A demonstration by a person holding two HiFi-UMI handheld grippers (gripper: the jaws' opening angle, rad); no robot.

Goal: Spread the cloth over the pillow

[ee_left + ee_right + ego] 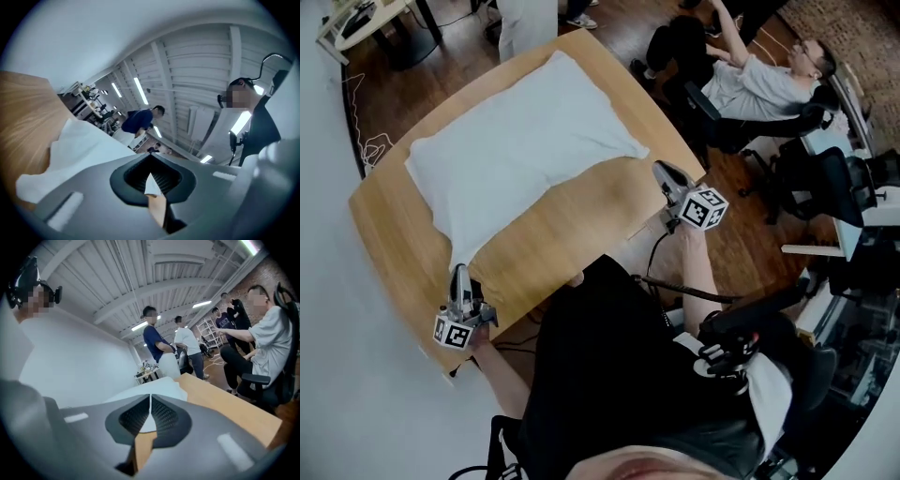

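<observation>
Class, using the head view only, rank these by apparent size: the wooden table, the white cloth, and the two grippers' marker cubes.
1. wooden table
2. white cloth
3. right marker cube and left marker cube: they look alike, so I don't rank them.

Light wood table (581, 234) before me; dark plank floor (619, 28) around it; brick wall (844, 26) far right; white ribbed ceiling (164, 270) overhead, strip lights (140, 90) lit; black office chairs (827, 186) at my right

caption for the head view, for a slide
Left tongs and right tongs each pinch a corner of the white cloth on the light wooden table
</observation>
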